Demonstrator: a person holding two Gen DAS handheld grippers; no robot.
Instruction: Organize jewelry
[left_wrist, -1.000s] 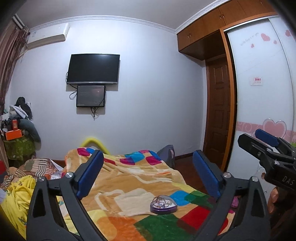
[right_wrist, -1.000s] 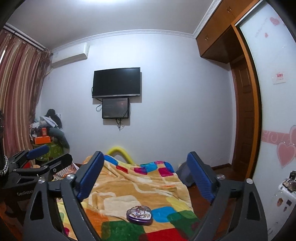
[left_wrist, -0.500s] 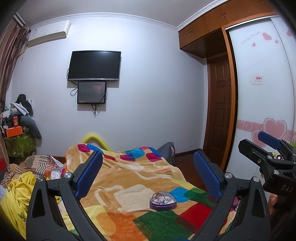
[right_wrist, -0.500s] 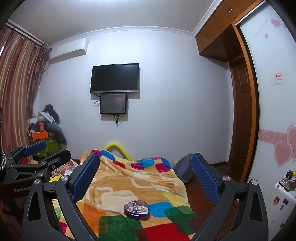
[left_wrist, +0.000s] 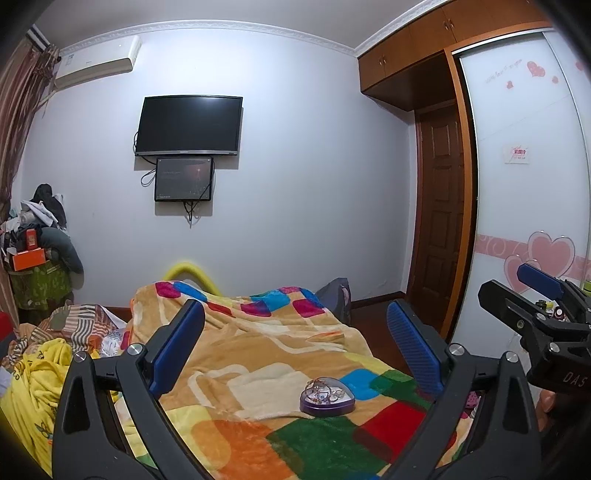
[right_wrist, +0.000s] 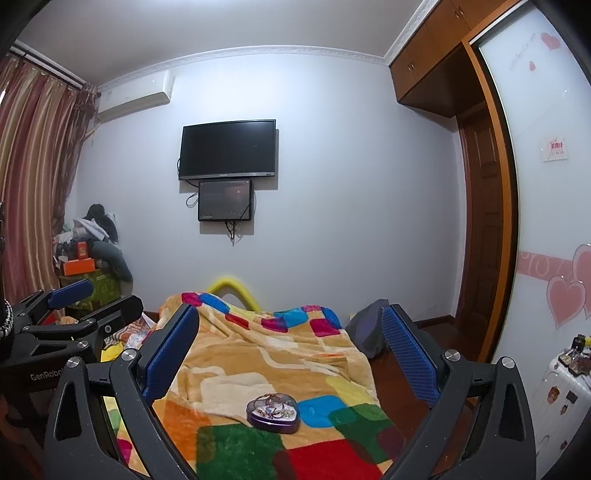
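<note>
While both black blue-padded tongs, left (left_wrist: 295, 347) and right (right_wrist: 290, 349), hover wide and empty, the purple heart-shaped tin (right_wrist: 272, 411) of jewelry (right_wrist: 271, 402) lies ahead below them on the bed's patchwork blanket (right_wrist: 258, 362), fitting either approach or withdrawal.

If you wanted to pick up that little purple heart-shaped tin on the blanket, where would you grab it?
Probably by the low side walls of the purple heart-shaped tin, coming down from above with one finger on each flank. It lies flat and open on the soft patchwork blanket, with loose jewelry heaped inside, so keeping it level matters. The right tool stands open and nearest.
</note>
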